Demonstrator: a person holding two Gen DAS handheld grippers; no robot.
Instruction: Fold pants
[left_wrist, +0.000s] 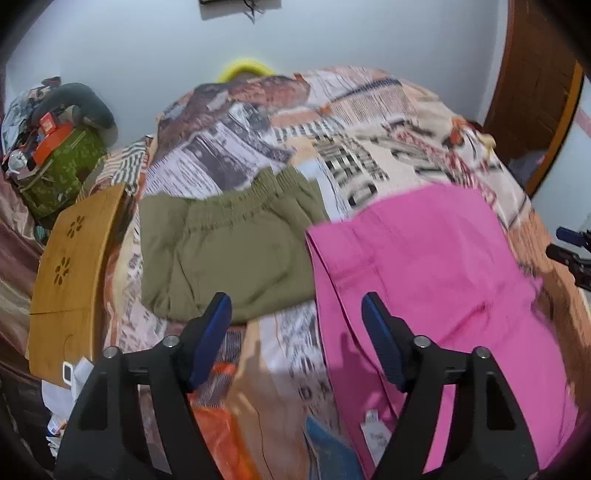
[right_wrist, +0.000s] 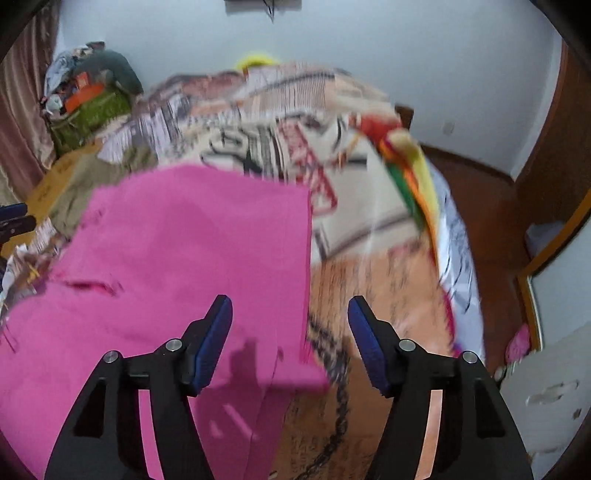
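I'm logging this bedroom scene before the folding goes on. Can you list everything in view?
pink pants: one, pink, on bedspread, right
green pants: one, olive, folded, left of pink
bedspread: one, newspaper print, over bed
tray: one, wooden, bed's left edge
bag: one, green, far left
yellow ring: one, behind bed
left gripper: black, blue pads, open, empty
right gripper: same, open, empty

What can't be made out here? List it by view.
- Pink pants: lower end cut off by the left wrist view's bottom edge and covered by the left tongs.
- Pink pants' near part, right wrist view: behind the right tongs.
- Bedspread print: motion-blurred, unreadable.
- White tag: too small to read.
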